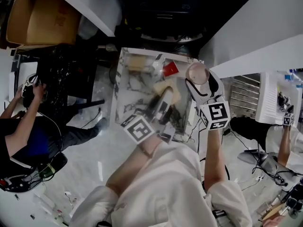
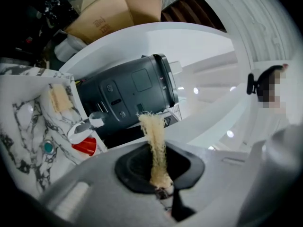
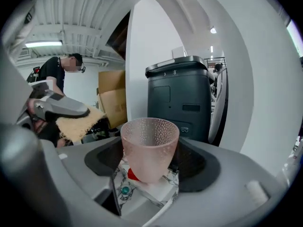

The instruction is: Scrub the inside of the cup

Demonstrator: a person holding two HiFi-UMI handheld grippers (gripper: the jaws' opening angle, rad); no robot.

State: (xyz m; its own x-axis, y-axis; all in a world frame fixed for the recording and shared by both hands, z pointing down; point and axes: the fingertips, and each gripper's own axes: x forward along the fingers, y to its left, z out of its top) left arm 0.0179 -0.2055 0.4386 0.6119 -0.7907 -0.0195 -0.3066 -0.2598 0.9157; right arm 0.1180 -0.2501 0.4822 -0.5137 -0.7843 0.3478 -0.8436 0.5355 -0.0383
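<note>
My right claw [image 3: 150, 168] is clamped on the pink cup [image 3: 149, 148]. Its two jaws press the cup's narrow lower part from either side, and the dimpled wall widens to an open mouth pointing away from the camera. In the head view the cup [image 1: 197, 73] sits right of centre in the upper half of the frame, over the right edge of the marble table [image 1: 124, 93], with my right claw [image 1: 201, 83] just below it.

My left claw [image 2: 160, 176] is closed on a beige scrub pad [image 2: 155, 145]. The jaws pinch its lower end, and the frayed strip stands up out of them in the middle of the frame. From the head view the scrub pad [image 1: 166, 90] lies left of the cup, near it but outside it, at the tip of my left claw [image 1: 162, 100]. The right gripper view shows the pad [image 3: 78, 122] at the left edge, apart from the cup's rim.

On the table are a red object [image 1: 170, 68] and a second beige sponge [image 1: 137, 62] near the far edge. A dark grey machine [image 3: 182, 98] stands behind the table, with cardboard boxes [image 1: 40, 15] at upper left.
</note>
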